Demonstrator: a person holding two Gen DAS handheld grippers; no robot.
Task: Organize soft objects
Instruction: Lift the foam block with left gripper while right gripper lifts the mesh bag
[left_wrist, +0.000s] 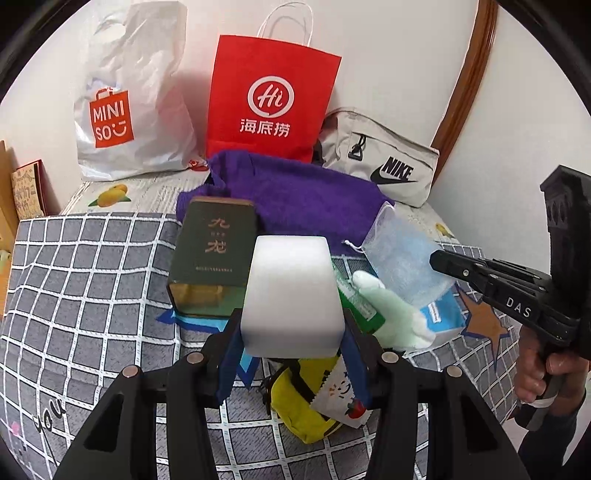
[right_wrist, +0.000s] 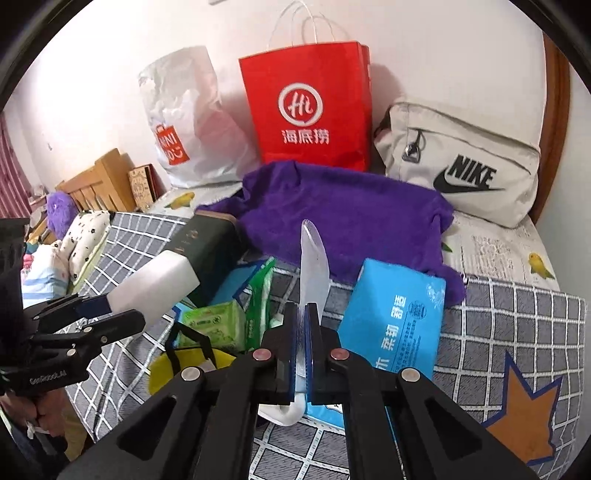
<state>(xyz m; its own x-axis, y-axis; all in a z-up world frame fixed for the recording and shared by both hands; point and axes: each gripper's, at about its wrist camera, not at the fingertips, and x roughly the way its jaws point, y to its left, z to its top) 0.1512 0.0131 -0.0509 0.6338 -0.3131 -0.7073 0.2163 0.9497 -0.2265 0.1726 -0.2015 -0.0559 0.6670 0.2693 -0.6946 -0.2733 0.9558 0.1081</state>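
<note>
My left gripper (left_wrist: 293, 332) is shut on a white foam block (left_wrist: 291, 295) and holds it above the clutter on the bed; the block also shows in the right wrist view (right_wrist: 155, 284). My right gripper (right_wrist: 303, 343) is shut on a translucent drawstring pouch (right_wrist: 314, 266), seen edge-on; in the left wrist view the pouch (left_wrist: 402, 254) hangs from the right gripper (left_wrist: 443, 264). A purple towel (left_wrist: 295, 195) lies behind. A pale green sock (left_wrist: 395, 314), a blue tissue pack (right_wrist: 399, 317) and a green tissue pack (right_wrist: 214, 325) lie below.
A dark green box (left_wrist: 214, 251) stands by the towel. A yellow pouch (left_wrist: 299, 402) lies near my left gripper. A Miniso bag (left_wrist: 125, 99), a red paper bag (left_wrist: 269, 99) and a Nike bag (left_wrist: 380, 162) stand against the wall. The grey checked blanket (left_wrist: 92, 277) covers the bed.
</note>
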